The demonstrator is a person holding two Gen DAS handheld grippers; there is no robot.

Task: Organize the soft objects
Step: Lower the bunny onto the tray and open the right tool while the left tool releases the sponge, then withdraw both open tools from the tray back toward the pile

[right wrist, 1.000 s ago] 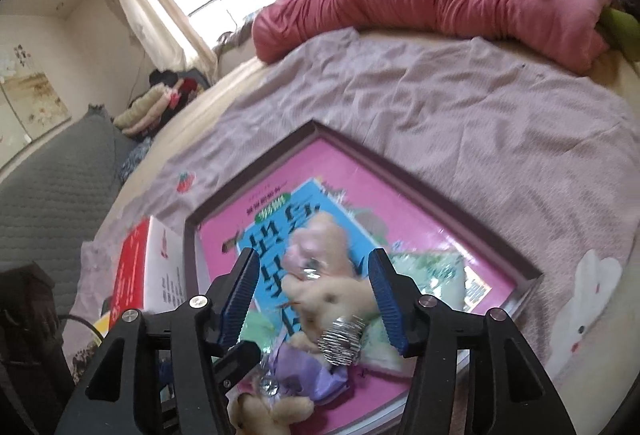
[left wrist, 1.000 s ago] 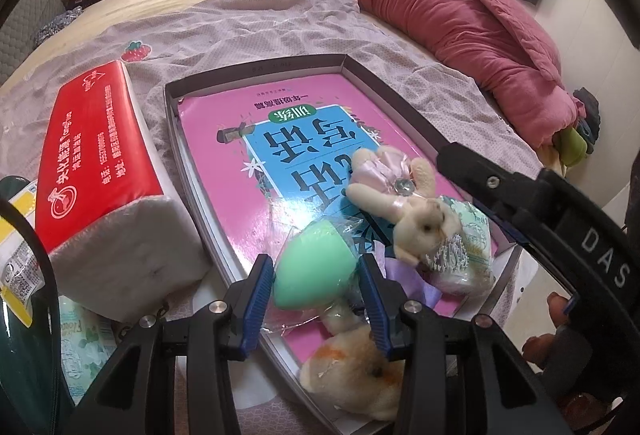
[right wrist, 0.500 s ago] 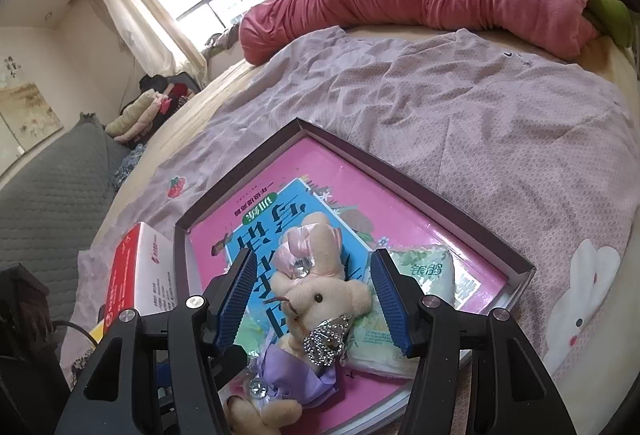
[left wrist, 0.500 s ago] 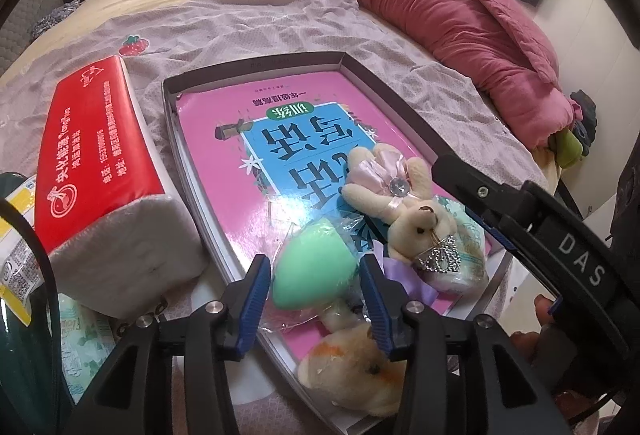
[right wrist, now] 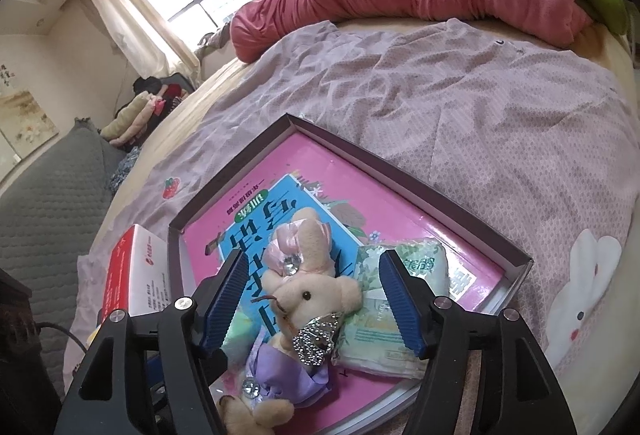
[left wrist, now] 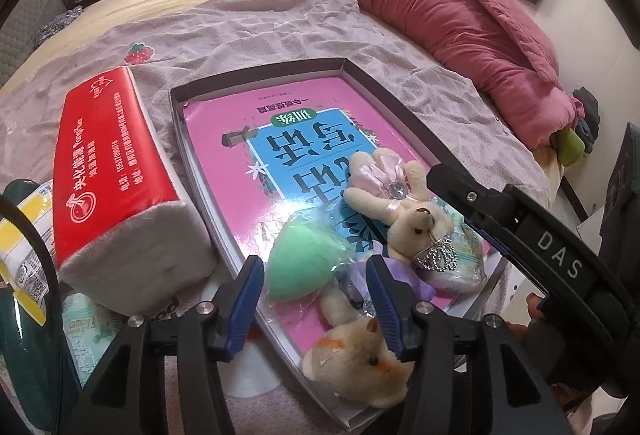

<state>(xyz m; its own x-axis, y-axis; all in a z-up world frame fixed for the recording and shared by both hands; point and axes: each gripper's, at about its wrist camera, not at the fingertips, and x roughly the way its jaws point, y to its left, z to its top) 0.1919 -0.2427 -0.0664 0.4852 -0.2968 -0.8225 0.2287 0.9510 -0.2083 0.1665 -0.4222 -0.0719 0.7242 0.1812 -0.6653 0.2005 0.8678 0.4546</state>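
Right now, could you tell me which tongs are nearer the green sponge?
Left. The left tongs straddle the green sponge, pads off it after opening. The right tongs frame the plush rabbit beside it.

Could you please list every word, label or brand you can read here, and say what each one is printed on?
"DAS": right hand-held gripper.
"Flower": tissue packet under the red tissue pack.
Red tissue pack: white Chinese lettering, too small to read.
Pink book: large Chinese title, upside down, not readable.
Pale green packet: print blurred.
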